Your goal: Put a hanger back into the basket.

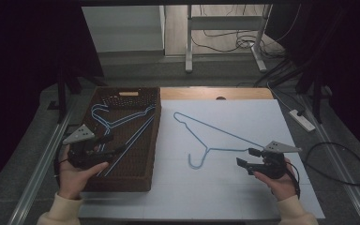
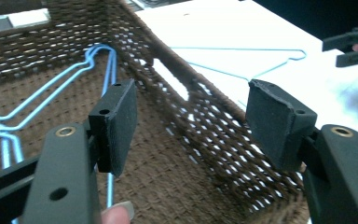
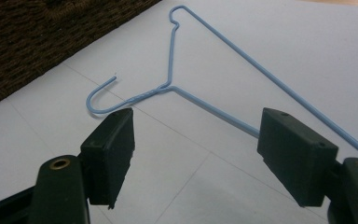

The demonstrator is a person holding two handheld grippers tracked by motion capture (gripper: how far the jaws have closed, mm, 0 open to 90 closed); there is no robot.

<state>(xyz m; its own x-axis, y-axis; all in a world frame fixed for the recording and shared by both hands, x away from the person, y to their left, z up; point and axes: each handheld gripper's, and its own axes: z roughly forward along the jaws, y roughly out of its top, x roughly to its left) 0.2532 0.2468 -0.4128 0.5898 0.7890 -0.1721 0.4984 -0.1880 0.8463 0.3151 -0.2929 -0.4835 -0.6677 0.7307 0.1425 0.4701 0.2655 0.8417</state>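
Work in hand, as judged: moving wire hangers between the white table top and the woven basket point(image 1: 153, 140). One blue hanger point(image 1: 206, 132) lies flat on the white sheet point(image 1: 243, 197), right of the basket, well clear of its wall. Hook end points toward the near side, long bar runs from far-left to near-right.

Right gripper point(image 1: 245, 158): jaws wide apart, nothing between them. It sits near the right end of the hanger, low over the sheet. In the right gripper view the hanger point(image 3: 205, 105) lies ahead of the pads; its lower arm passes behind the right pad point(image 3: 293, 154), the neck and hook sit just beyond the left pad point(image 3: 112, 149). Not yet gripped; touching or not, I cannot tell.

Left gripper point(image 1: 115, 144): also wide open, empty, held over the near part of the basket. In the left gripper view, more blue hangers point(image 2: 51, 93) rest on the basket floor point(image 2: 168, 177); the basket wall runs between its jaws.

Step, as judged: approach for pickup of the loose hanger with the right gripper.

Next move calls for: ease forward so one thin wire run sits squarely between the pads, then close. Wire lies flat on the sheet, so the pads must go low; a slip is likely if the grip is shallow.
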